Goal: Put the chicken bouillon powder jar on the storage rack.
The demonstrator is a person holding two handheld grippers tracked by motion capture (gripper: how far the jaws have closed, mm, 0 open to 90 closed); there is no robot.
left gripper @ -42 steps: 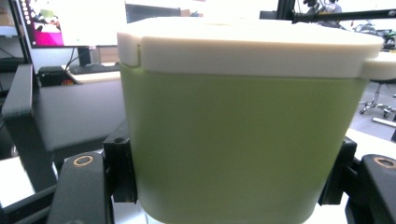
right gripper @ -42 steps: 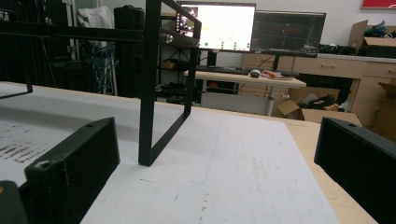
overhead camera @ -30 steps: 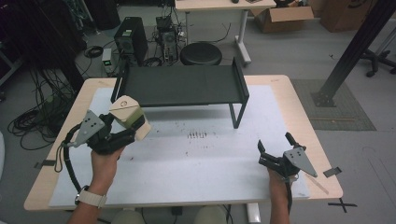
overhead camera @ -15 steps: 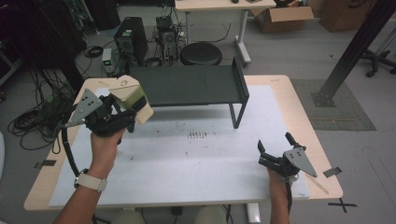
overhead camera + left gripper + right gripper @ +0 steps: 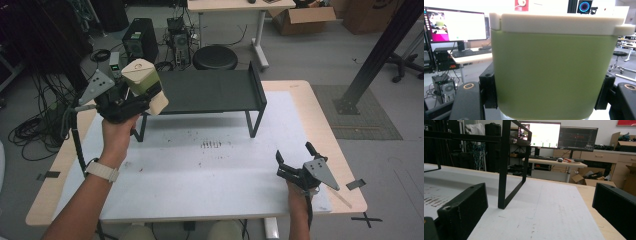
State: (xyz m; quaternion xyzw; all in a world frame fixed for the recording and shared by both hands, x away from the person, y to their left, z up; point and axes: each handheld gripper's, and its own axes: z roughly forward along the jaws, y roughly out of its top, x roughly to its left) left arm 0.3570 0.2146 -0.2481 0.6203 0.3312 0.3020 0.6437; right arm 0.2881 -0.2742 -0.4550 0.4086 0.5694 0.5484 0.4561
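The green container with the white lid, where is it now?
The green container is held in the left gripper, raised at the left end of the black shelf.

left gripper [image 5: 131, 102] and its green container [image 5: 142, 85] raised higher, closer to black shelf [image 5: 210, 92]

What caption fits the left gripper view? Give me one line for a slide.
Left tool clamps a green container with a cream lid, monitors behind.

Dim even light, soft shadows, near jaws blurred, perhaps slight edge distortion
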